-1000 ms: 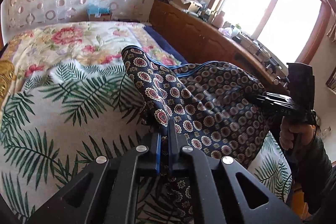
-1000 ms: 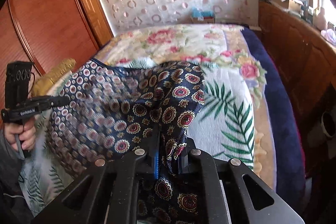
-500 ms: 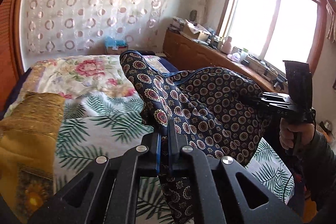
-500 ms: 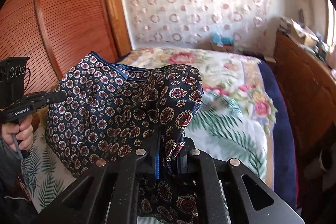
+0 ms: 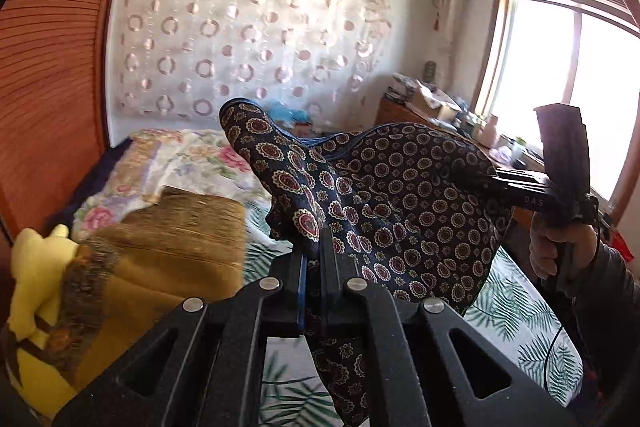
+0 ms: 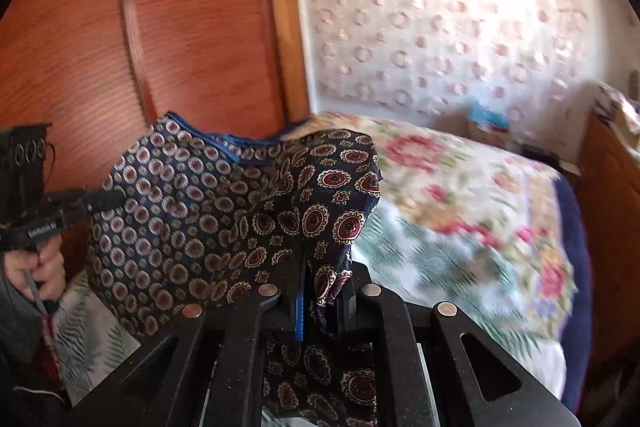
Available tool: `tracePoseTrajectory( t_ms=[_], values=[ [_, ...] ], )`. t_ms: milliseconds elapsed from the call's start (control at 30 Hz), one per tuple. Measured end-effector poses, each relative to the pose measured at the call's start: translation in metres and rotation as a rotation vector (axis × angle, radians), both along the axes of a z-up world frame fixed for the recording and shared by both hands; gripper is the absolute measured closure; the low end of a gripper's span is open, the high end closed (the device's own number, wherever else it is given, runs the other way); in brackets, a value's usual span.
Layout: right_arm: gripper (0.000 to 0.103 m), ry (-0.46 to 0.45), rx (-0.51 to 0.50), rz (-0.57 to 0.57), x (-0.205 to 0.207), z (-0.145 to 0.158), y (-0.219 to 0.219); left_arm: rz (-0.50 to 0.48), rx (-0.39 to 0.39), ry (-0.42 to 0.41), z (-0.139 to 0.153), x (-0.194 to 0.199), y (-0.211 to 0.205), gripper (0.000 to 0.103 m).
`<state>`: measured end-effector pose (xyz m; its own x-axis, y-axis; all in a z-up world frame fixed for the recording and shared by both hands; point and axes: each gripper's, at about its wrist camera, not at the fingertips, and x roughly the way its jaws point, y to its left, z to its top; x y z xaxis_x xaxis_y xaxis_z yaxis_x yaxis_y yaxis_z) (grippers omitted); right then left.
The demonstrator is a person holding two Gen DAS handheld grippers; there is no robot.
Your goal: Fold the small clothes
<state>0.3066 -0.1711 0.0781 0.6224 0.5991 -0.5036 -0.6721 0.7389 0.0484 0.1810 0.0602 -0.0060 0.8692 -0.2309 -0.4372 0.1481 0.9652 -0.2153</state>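
Observation:
A dark navy garment (image 5: 400,203) with red and cream medallions and a blue trimmed edge hangs in the air above the bed, stretched between both grippers. My left gripper (image 5: 314,251) is shut on one corner of it, and cloth droops below the fingers. My right gripper (image 6: 322,283) is shut on the opposite corner of the garment (image 6: 208,211). In the left wrist view the right gripper (image 5: 500,181) shows at the right, held by a hand (image 5: 560,247). The right wrist view has the left gripper (image 6: 106,199) at the far left.
Below lies a bed (image 6: 472,211) with a floral and palm-leaf cover. A gold cushion (image 5: 160,247) and a yellow plush toy (image 5: 36,275) sit at the left. A wooden wardrobe (image 6: 140,27), a cluttered wooden dresser (image 5: 432,107) under a bright window, and a patterned curtain surround it.
Both grippers have lifted the garment higher off the bed and both views have tilted up and swung left, now showing more wall, the wardrobe and the gold cushion. Both grips have held.

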Motion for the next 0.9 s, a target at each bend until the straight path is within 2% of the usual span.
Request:
tracePoseTrajectory(
  t_ms=[133, 167, 200, 233, 333, 433, 467, 633, 800, 900],
  values=[
    [0.093, -0.032, -0.007, 0.082, 0.022, 0.009, 0.039, 0.091, -0.014, -0.034, 0.001, -0.015, 0.033, 0.098],
    [0.093, -0.05, -0.02, 0.122, 0.033, 0.012, 0.061, 0.114, -0.018, -0.038, 0.0, -0.018, 0.04, 0.098],
    [0.093, -0.05, -0.02, 0.122, 0.033, 0.012, 0.061, 0.136, -0.029, -0.044, -0.003, -0.022, 0.048, 0.098],
    [0.093, -0.065, -0.037, 0.166, 0.044, 0.014, 0.085, 0.145, -0.04, -0.05, -0.006, -0.025, 0.054, 0.098],
    [0.093, -0.07, -0.03, 0.248, 0.063, 0.012, 0.12, 0.213, -0.058, -0.043, -0.022, -0.034, 0.075, 0.098],
    [0.093, -0.071, -0.043, 0.281, 0.082, 0.005, 0.142, 0.26, -0.08, -0.021, -0.042, -0.041, 0.092, 0.098],
    [0.093, -0.074, -0.056, 0.309, 0.102, -0.002, 0.164, 0.264, -0.084, -0.007, -0.048, -0.042, 0.095, 0.098],
    [0.093, -0.086, -0.12, 0.343, 0.12, -0.012, 0.205, 0.298, -0.111, 0.044, -0.077, -0.046, 0.113, 0.098],
    [0.094, -0.101, -0.149, 0.378, 0.13, -0.012, 0.239, 0.328, -0.131, 0.037, -0.083, -0.056, 0.116, 0.098],
    [0.093, -0.1, -0.163, 0.385, 0.141, -0.012, 0.256, 0.345, -0.112, 0.06, -0.089, -0.055, 0.114, 0.098]
  ],
)
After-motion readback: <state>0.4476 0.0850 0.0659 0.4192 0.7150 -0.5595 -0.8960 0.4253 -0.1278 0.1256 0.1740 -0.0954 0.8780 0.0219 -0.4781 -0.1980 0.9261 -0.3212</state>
